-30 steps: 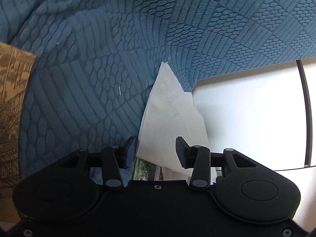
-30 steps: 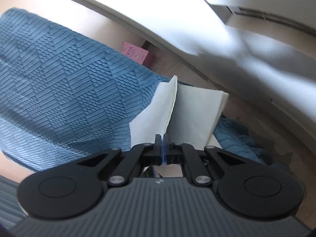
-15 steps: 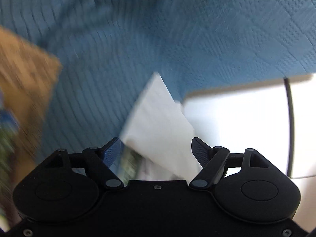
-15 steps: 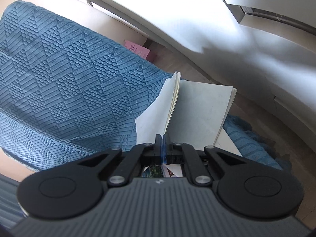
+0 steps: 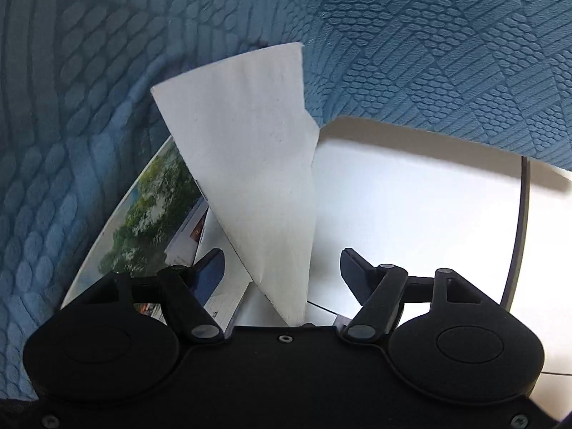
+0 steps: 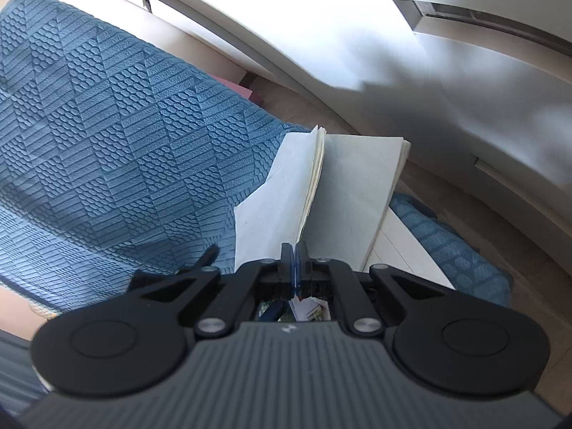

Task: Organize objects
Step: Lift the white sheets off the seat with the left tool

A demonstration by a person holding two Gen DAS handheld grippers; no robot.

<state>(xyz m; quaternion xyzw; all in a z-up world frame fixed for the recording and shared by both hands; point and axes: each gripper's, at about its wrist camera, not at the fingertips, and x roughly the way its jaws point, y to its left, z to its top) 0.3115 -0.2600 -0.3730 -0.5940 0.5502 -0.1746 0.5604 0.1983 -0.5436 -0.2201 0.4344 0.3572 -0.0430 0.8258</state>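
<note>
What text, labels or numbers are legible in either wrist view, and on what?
None legible.
Printed sheet under the photo page, left wrist view: lines of small print, too blurred to read.
Colourful printed matter below the right claw: too small to read.
White booklet shut in the right claw: blank.

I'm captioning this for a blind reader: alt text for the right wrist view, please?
The black right gripper, shut, pinches the pages of an open white paper booklet held above a blue textured quilted bedspread, with a white cabinet behind.
</note>
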